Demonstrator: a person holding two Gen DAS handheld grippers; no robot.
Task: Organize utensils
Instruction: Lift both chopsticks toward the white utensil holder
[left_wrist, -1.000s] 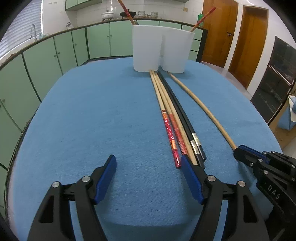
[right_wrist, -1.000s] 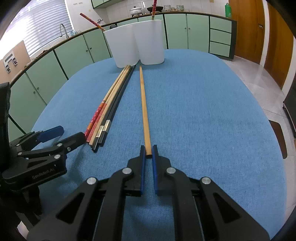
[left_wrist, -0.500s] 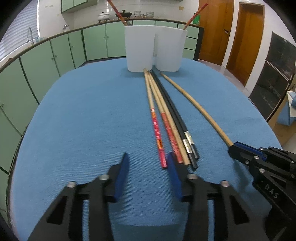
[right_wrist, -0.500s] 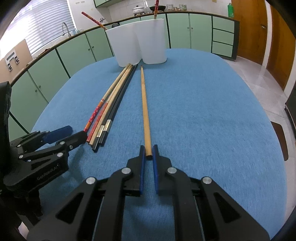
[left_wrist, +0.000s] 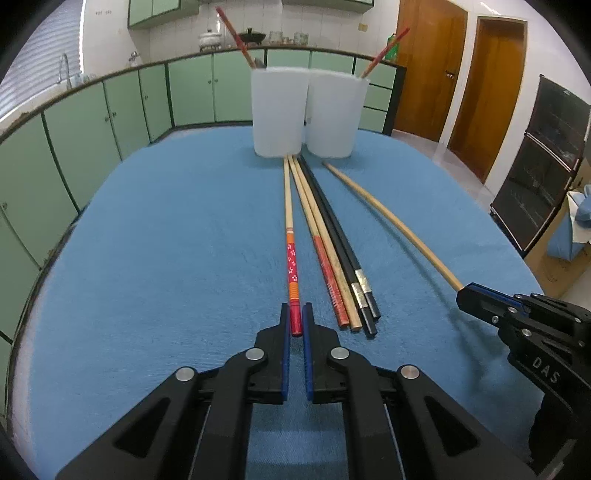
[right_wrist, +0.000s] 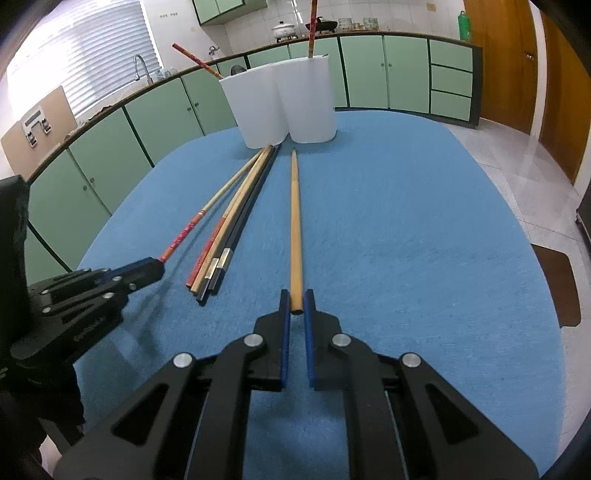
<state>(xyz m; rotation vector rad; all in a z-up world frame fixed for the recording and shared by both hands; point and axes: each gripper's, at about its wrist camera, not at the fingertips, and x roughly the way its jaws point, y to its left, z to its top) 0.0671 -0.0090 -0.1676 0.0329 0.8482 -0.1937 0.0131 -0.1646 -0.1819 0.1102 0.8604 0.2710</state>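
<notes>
White holder (left_wrist: 303, 114) hides the lower parts of two red chopsticks (left_wrist: 236, 37).

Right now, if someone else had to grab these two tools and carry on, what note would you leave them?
Left gripper: jaws shut on the red-patterned chopstick, on the cloth.
Right gripper: jaws shut on the plain wooden chopstick.
Four chopsticks lie bundled between them.
White holder at the far end has one chopstick in each cup.
Left: put away both gripped sticks, then the bundle.
</notes>
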